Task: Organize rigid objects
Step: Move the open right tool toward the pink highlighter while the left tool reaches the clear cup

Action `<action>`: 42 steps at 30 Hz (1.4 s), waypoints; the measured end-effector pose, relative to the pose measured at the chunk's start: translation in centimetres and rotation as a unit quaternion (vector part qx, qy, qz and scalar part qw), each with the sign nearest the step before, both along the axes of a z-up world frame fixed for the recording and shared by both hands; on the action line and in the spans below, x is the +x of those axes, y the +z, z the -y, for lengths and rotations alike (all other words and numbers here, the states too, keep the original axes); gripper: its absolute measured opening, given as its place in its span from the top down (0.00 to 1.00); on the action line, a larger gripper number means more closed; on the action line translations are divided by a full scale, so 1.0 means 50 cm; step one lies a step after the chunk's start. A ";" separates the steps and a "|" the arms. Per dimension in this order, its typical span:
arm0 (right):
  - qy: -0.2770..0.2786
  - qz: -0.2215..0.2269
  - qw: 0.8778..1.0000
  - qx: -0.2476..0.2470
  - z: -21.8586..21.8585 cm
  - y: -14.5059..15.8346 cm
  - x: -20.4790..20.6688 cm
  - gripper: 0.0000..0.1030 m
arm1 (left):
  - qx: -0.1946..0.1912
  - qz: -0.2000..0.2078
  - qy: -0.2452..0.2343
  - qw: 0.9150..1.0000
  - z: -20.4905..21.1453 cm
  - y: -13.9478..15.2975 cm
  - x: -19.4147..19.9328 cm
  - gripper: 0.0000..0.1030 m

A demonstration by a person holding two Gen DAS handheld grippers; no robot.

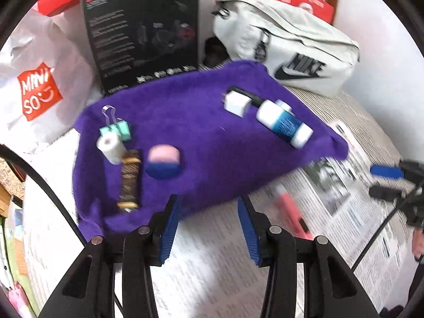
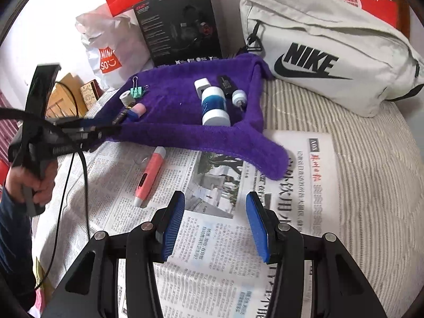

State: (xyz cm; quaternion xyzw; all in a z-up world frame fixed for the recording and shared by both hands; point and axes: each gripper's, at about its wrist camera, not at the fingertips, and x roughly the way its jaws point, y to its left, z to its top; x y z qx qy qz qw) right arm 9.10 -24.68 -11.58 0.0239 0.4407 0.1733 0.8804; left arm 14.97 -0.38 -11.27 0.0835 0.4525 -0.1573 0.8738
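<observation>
A pink pen lies on newspaper at the purple towel's near edge, between empty, released left gripper and right gripper.

The left tool hangs with jaws apart over the purple towel's near edge, gripping nothing.

Left tongs angled downward, jaws parted, nothing between them. Right tongs likewise, empty. Left hand, at 9 o'clock, grips its handle.

Both wrist views look steeply down, close; share purple cloth.
</observation>
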 end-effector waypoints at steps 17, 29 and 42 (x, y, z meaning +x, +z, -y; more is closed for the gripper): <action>-0.022 0.003 1.000 0.006 0.035 -0.006 -0.041 0.53 | -0.011 -0.007 -0.046 0.999 0.061 -0.043 -0.033 0.59; -0.019 -0.017 1.000 0.008 0.032 -0.033 -0.040 0.53 | 0.017 -0.010 -0.061 0.998 0.090 -0.067 -0.036 0.59; -0.015 -0.031 0.999 -0.003 0.019 -0.053 -0.033 0.53 | 0.010 0.007 -0.074 0.997 0.106 -0.072 -0.032 0.75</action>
